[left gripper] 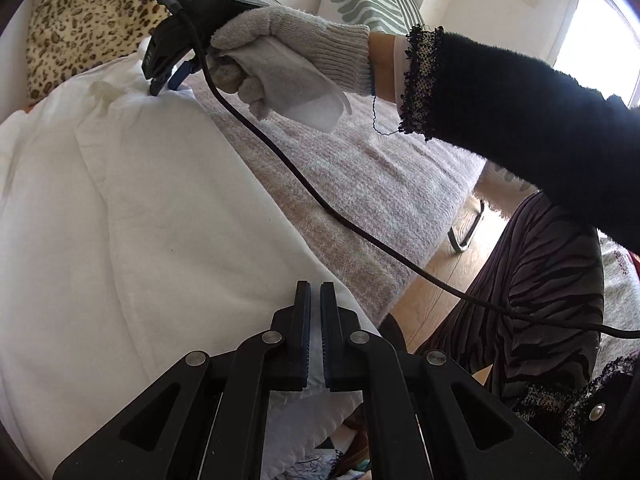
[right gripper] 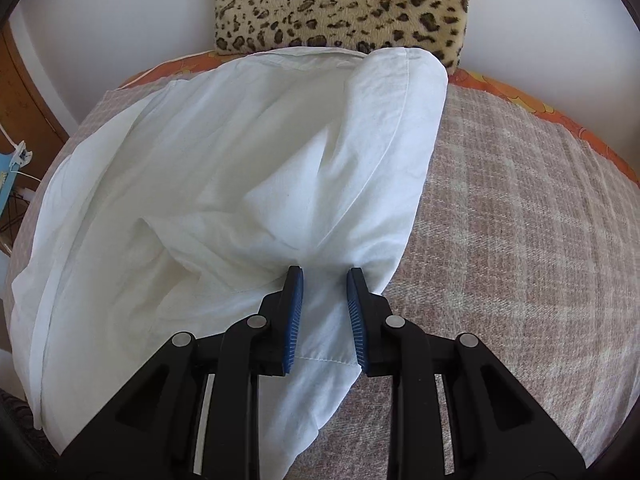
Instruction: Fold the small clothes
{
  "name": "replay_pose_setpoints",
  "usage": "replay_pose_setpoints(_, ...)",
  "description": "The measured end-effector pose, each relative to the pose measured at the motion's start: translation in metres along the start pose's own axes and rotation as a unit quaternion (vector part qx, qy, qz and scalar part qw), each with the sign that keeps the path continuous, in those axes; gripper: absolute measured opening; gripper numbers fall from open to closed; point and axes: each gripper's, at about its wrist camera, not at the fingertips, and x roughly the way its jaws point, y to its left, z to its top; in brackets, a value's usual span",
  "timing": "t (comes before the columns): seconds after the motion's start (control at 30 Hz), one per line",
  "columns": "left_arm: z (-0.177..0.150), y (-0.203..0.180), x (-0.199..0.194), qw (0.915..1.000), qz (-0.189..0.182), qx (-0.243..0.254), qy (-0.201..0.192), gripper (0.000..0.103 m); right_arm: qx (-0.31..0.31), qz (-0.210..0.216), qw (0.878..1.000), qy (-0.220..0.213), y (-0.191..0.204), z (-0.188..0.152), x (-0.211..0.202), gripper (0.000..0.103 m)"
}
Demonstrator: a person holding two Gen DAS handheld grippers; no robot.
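White cloth (right gripper: pixel 224 184) covers the left part of a bed that has a grey-pink woven blanket (right gripper: pixel 520 220) on it; the cloth lies crumpled, with one folded edge reaching up to a leopard-print cushion (right gripper: pixel 340 4) at the wall. The left gripper (left gripper: pixel 315 292) is clenched on an edge of the white cloth (left gripper: pixel 132 208), a thin strip of fabric showing between its ribbed pads. The right gripper (right gripper: pixel 325 276) grasps a hemmed corner of the same cloth: the fabric passes between its blue pads (right gripper: pixel 295 320) (they stand a little apart, with the cloth bunched between them). In the left wrist view this right gripper (left gripper: pixel 162 86) comes down on the far end of the cloth, held by a hand in a knitted grey glove (left gripper: pixel 288 52) with a black sleeve (left gripper: pixel 520 120) behind. A black cable (left gripper: pixel 320 208) hangs from it across the blanket (left gripper: pixel 360 184).
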Motion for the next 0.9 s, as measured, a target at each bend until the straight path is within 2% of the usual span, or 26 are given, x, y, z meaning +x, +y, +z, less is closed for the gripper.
replay_pose_setpoints(0.1,-0.002,0.001,-0.017,0.9997,0.005,-0.024,-0.005,0.004,0.015,0.000,1.000,0.001,-0.002,0.004,-0.005,0.024)
replay_pose_setpoints(0.3,-0.009,0.019,-0.072,0.9941,0.054,-0.065,-0.068,0.010,0.036,0.021,0.999,-0.019,0.001,0.011,-0.032,0.025)
replay_pose_setpoints(0.37,-0.011,0.027,-0.084,0.9910,0.068,-0.081,-0.082,0.014,0.033,0.023,0.999,-0.026,0.008,0.014,-0.043,0.032)
replay_pose_setpoints(0.47,-0.017,0.041,-0.093,0.9847,0.091,-0.111,-0.098,0.032,0.032,0.039,0.998,-0.043,0.023,0.018,-0.058,0.050)
replay_pose_setpoints(0.5,-0.020,0.047,-0.097,0.9826,0.098,-0.121,-0.101,0.042,0.028,0.044,0.998,-0.047,0.029,0.019,-0.062,0.051)
replay_pose_setpoints(0.53,-0.022,0.051,-0.100,0.9805,0.106,-0.128,-0.105,0.047,0.025,0.049,0.997,-0.049,0.036,0.020,-0.065,0.052)
replay_pose_setpoints(0.67,-0.034,0.075,-0.119,0.9698,0.142,-0.156,-0.123,0.053,0.014,0.073,0.996,-0.050,0.066,0.029,-0.071,0.061)
replay_pose_setpoints(0.8,-0.050,0.105,-0.143,0.9563,0.171,-0.197,-0.131,0.054,-0.001,0.099,0.994,-0.040,0.101,0.039,-0.073,0.061)
replay_pose_setpoints(0.9,-0.067,0.124,-0.160,0.9485,0.191,-0.222,-0.121,0.054,-0.023,0.113,0.993,-0.033,0.134,0.049,-0.073,0.061)
